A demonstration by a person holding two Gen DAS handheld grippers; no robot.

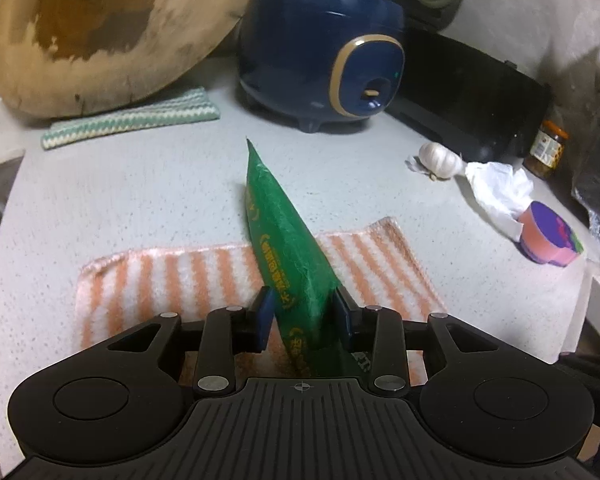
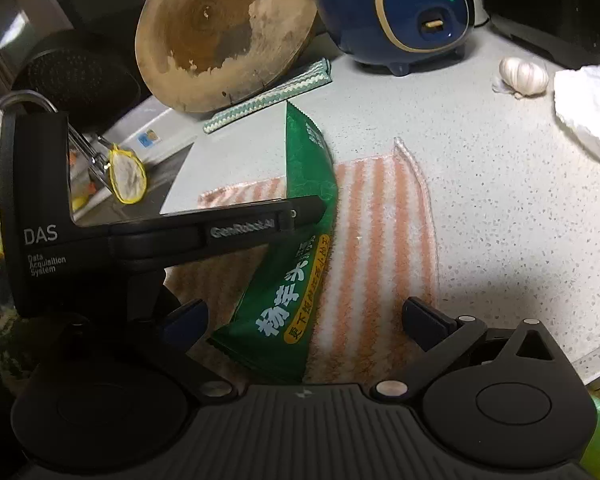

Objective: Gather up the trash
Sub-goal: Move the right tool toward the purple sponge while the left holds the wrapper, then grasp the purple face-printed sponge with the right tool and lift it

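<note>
Green snack wrapper point(image 1: 284, 240), crinkly foil w/ yellow print; in the right wrist view big white characters and a yellow oval label show on its face point(image 2: 296, 280). It stands on edge, tapering to a sharp tip at 12 o'clock in the left wrist view.

Left gripper point(image 1: 305, 316): fingers narrow, blue pads pinching the wrapper from both sides near its lower end; wrapper runs from between the pads up & away toward 12. In the right wrist view the left gripper's black arm comes in from 9 o'clock and meets the wrapper mid-length.

Right gripper point(image 2: 306, 320): fingers wide apart, holding nothing; the wrapper's bottom corner sits between them, closer to the 9 o'clock finger; contact unclear.

Wrapper is above the orange-striped cloth point(image 1: 172, 276) on the speckled tabletop point(image 1: 140, 184). Crumpled white tissue point(image 1: 496, 188) at 2 o'clock, touching a pink-purple cup point(image 1: 550, 240), garlic bulb point(image 1: 440, 160) just beside it. Blue rice cooker point(image 1: 324, 52) at 12, round wooden board point(image 1: 112, 28) at 10.
</note>
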